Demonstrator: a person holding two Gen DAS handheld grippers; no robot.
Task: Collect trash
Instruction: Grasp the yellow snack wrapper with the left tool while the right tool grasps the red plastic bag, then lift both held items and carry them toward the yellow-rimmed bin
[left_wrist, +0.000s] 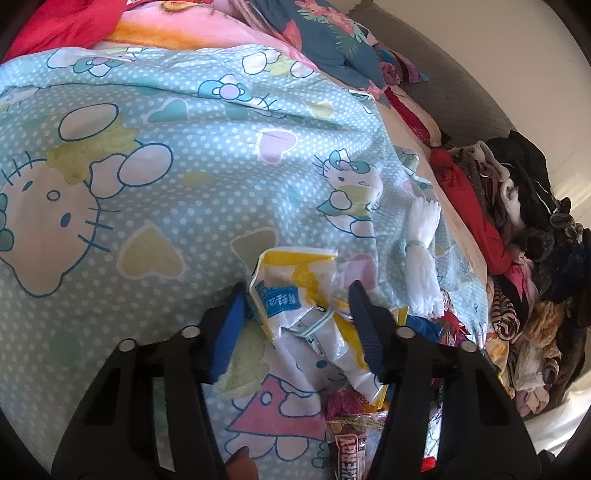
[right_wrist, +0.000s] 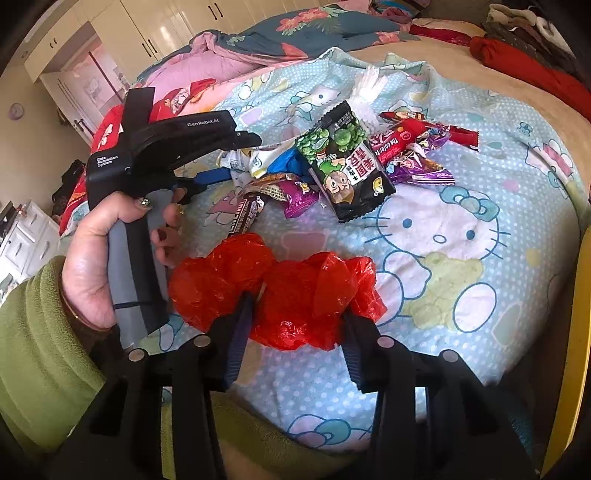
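Note:
A crumpled white and yellow wrapper (left_wrist: 295, 295) lies on the Hello Kitty sheet (left_wrist: 166, 177), and my left gripper (left_wrist: 297, 291) is shut on it, one pad against each side. A brown energy bar wrapper (left_wrist: 347, 439) lies nearer, under the gripper. In the right wrist view my right gripper (right_wrist: 295, 314) is shut on a bunched red plastic bag (right_wrist: 291, 284). Beyond it lies a heap of wrappers: a black and green snack packet (right_wrist: 343, 158), a red one (right_wrist: 399, 136) and purple ones (right_wrist: 417, 166). A hand (right_wrist: 92, 258) in a green sleeve holds the left gripper (right_wrist: 207, 177) at the heap's left edge.
A white tassel-like bundle (left_wrist: 421, 251) lies right of the wrappers. Piled clothes (left_wrist: 524, 229) fill the bed's right side, with a red garment (right_wrist: 524, 62) at its far edge. Pink and dark floral quilts (right_wrist: 295, 33) are heaped at the back. White wardrobes (right_wrist: 147, 26) stand behind.

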